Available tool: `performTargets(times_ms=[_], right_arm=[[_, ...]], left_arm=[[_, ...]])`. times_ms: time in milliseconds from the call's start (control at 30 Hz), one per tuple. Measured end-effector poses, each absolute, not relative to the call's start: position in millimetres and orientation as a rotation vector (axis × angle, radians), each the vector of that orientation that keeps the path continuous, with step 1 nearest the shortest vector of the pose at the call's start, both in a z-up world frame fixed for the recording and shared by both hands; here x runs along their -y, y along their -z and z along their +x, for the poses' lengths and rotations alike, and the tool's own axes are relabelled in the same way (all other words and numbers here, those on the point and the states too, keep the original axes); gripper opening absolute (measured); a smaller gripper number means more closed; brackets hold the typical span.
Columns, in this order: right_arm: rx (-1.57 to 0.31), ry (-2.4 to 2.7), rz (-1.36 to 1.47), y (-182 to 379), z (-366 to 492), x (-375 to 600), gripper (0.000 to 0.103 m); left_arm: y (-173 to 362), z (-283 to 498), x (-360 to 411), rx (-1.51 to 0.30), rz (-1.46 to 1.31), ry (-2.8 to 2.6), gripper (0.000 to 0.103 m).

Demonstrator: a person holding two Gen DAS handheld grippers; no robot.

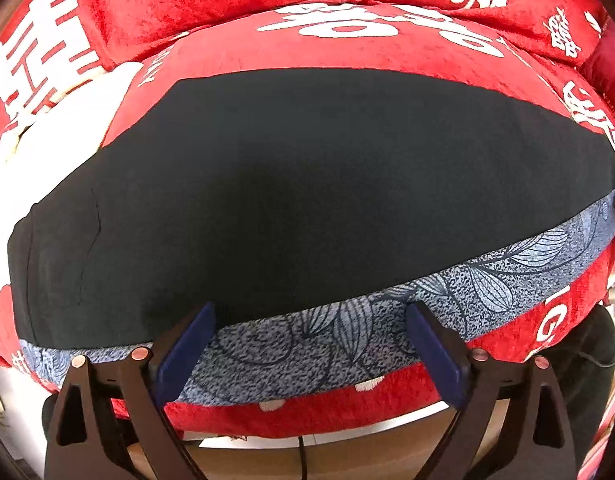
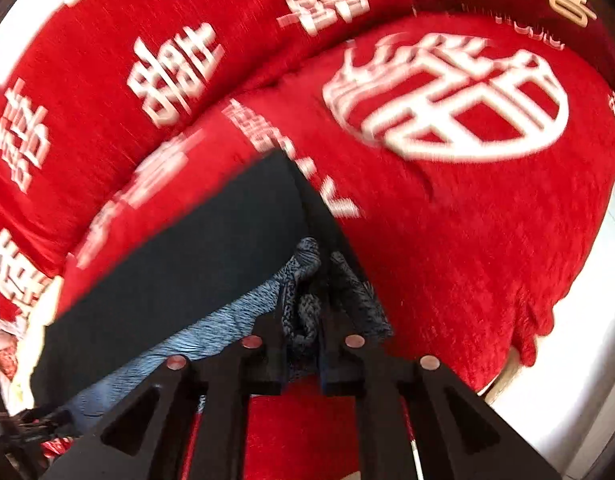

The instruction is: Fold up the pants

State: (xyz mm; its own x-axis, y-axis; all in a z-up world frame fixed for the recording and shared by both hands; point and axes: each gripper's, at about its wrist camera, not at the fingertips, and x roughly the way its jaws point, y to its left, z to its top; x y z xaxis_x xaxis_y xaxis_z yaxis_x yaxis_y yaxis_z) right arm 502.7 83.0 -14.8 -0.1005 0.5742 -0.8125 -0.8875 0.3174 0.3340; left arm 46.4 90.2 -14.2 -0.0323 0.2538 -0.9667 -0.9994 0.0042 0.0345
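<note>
While the dark pants (image 1: 307,184) lie spread flat across the seat of a red sofa cover (image 1: 347,44) printed with white characters, a blue-grey leaf-patterned cloth (image 1: 347,332) shows as a band along their near edge (whether it is the pants' own inside or a separate piece cannot be told). The left gripper (image 1: 311,316) hangs over that band with its jaws spread wide and nothing between them, its blue pads (image 1: 195,340) just at the dark edge. In the right wrist view, the right gripper (image 2: 303,320) is clenched on a bunched fold of the patterned cloth (image 2: 303,312) at the corner of the pants (image 2: 195,264). Beyond them the red cover (image 2: 487,240) drapes over the cushion's edge, and a white surface (image 2: 567,380) shows to the lower right.
</note>
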Motion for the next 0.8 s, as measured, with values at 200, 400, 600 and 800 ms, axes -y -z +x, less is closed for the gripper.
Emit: performTargets(times_ms=[200, 400, 600, 800], right_arm=[[-0.897, -1.121, -0.337, -29, 482, -56, 0.08], [-0.773, -1.469, -0.663, -37, 343, -63, 0.081], [-0.776, -1.549, -0.95, 9, 259, -78, 0.082], [-0.853, -1.466, -0.919, 20, 288, -83, 0.103]], left_arm=[[2, 30, -87, -0.949, -0.995, -1.438, 0.096], [19, 29, -85, -0.917, -0.998, -1.468, 0.103], [16, 5, -72, -0.947, -0.99, -1.429, 0.103], [20, -47, -45, -0.929, -0.996, -1.506, 0.103]])
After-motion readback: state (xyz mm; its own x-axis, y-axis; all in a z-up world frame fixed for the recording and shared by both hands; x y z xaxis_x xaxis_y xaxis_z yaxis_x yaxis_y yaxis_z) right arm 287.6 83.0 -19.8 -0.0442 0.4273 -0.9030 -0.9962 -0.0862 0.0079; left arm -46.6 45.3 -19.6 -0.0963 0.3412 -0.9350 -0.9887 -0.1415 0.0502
